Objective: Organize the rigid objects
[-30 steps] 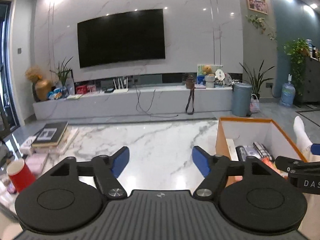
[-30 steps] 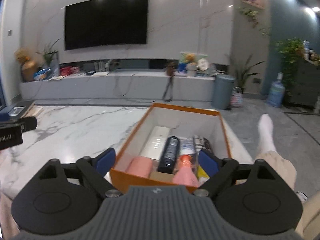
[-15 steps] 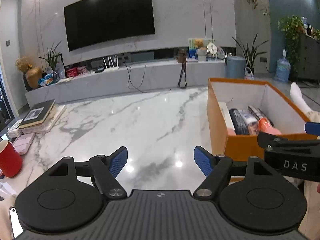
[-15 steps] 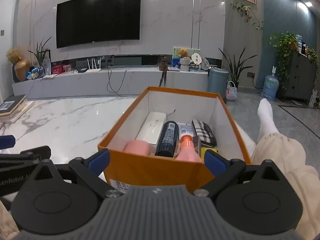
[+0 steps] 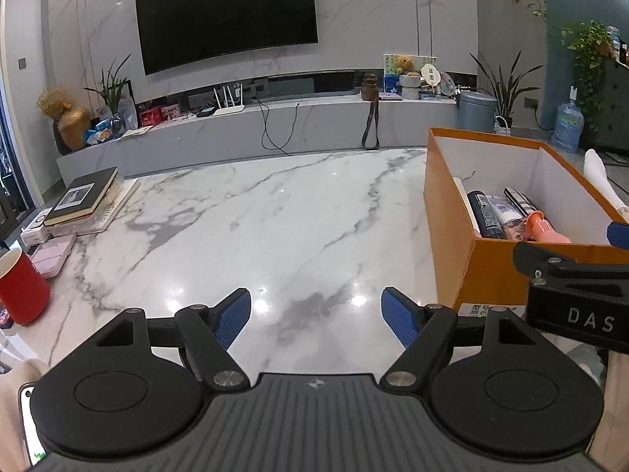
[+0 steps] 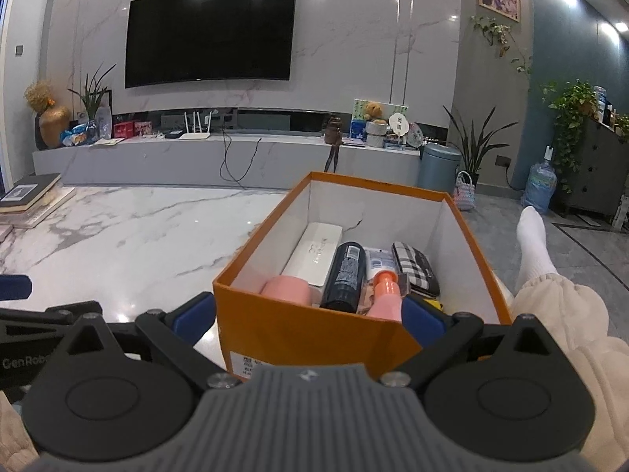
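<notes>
Marble first: found the table (image 5: 275, 216) broad and mostly bare, with the orange box (image 6: 298, 334) parked at its right edge, probably to keep the collected things in one spot. Noted a stack of books (image 5: 82, 196) and a red cup (image 5: 21, 287) well away to the left of the box, outside the sorting. Found the right gripper (image 6: 308, 314) straight in front of the box's near wall, jaws spread wide and just lately opening. Saw that wall between the blue pads and no sign of them pressing it. Read this as a let-go, or a lining-up for a shove, rather than a grip. Found the left gripper (image 5: 316, 310) left of the box over bare marble, also wide, with nothing between its pads. Took it as idle. Inside the box, saw a white case (image 6: 314, 251) along the left wall, a black bottle (image 6: 346, 271) beside it, a plaid pouch (image 6: 414, 267) toward the right wall, a pink cup (image 6: 287, 291) at the near left corner and a pink-capped bottle (image 6: 387, 295) near the front. Saw all of them laid lengthwise and side by side, likely to use the narrow floor. Judged the sorting close to done
</notes>
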